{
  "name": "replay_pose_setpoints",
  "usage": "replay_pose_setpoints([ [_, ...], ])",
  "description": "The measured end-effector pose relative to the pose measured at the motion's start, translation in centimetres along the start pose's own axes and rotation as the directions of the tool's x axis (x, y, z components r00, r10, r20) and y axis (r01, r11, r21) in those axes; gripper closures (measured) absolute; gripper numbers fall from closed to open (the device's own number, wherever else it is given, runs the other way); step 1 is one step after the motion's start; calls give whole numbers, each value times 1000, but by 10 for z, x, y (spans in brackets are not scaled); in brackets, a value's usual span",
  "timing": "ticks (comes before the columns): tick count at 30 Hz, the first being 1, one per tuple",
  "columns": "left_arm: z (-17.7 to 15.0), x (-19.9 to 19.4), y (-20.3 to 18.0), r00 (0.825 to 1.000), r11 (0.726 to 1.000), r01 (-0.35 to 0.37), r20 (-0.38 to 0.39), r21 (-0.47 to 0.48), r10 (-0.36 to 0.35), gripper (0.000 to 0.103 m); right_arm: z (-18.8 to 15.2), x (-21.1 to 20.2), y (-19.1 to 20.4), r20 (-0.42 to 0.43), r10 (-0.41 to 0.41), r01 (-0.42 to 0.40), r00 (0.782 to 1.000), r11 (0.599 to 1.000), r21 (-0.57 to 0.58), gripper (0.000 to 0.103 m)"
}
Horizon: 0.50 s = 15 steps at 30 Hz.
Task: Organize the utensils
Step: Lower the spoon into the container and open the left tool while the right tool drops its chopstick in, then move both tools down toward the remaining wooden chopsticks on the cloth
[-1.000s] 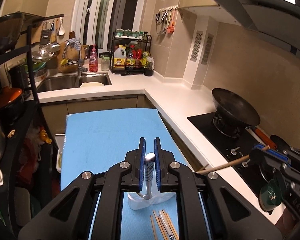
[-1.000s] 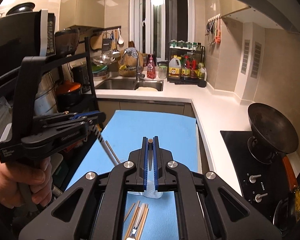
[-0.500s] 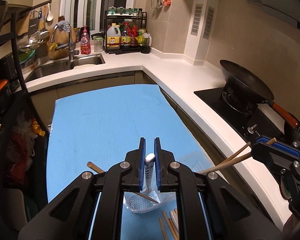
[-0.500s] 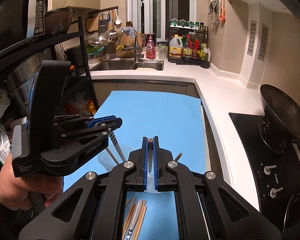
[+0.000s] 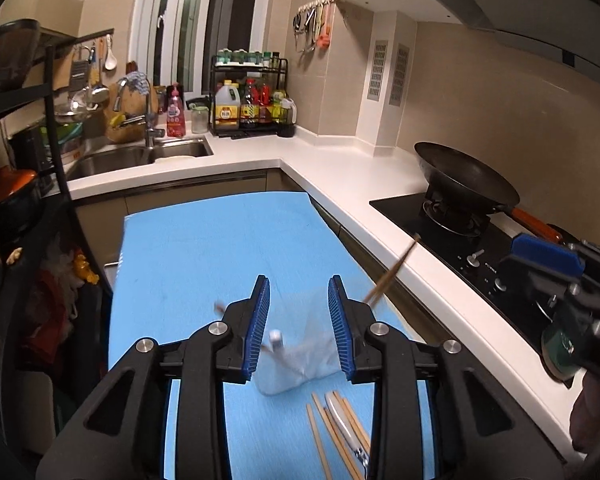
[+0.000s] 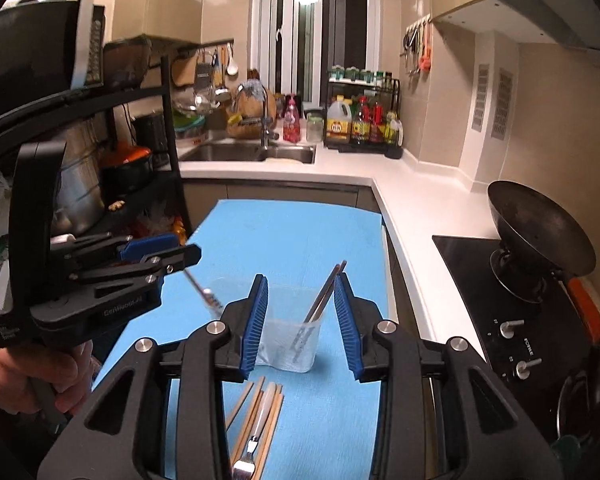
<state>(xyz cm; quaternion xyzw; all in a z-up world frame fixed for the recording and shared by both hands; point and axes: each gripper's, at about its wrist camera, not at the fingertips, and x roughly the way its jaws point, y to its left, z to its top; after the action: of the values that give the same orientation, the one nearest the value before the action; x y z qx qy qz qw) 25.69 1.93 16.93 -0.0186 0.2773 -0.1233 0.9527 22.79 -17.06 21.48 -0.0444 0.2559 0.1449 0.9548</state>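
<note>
Beige tiled walls [image 5: 480,92] wrap a white L-shaped counter [image 5: 340,168], steel sink [image 5: 140,156] under a tall window [image 6: 316,28] (dark outside, one lamp reflected), black wok [image 5: 464,178] on the hob [image 5: 440,220], range hood [image 5: 520,4] overhead.

Both grippers tilt downward, side by side. The left gripper [image 5: 299,322] and the right gripper [image 6: 301,322] have just been opening; their blue fingers [image 6: 256,322] stand apart, pressing nothing. A hand [image 6: 28,376] grasps the left gripper's handle.
</note>
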Motion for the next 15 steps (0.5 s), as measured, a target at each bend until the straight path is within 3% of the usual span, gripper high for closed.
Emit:
replay_pose_setpoints([
  [5, -59, -32, -15, 1000, 1000, -25, 18, 0, 25, 91, -57, -21, 3, 9, 10, -11, 1000, 999, 43, 68],
  [8, -101, -46, -20, 999, 999, -40, 21, -26, 40, 93, -99, -20, 4, -29, 21, -18, 999, 997, 81, 68],
  [10, -131, -50, -26, 999, 998, -54, 9, -26, 54, 93, -127, -19, 5, -49, 32, -26, 998, 993, 112, 78],
  [12, -156, -51, -27, 998, 996, -54, -20, -65, 53, 93, -159, -20, 9, -76, 37, -25, 996, 988, 151, 100],
  [15, -194, -52, -27, 997, 991, -36, -75, -132, 26, 93, -201, -23, 18, -113, 50, -30, 992, 983, 179, 100],
])
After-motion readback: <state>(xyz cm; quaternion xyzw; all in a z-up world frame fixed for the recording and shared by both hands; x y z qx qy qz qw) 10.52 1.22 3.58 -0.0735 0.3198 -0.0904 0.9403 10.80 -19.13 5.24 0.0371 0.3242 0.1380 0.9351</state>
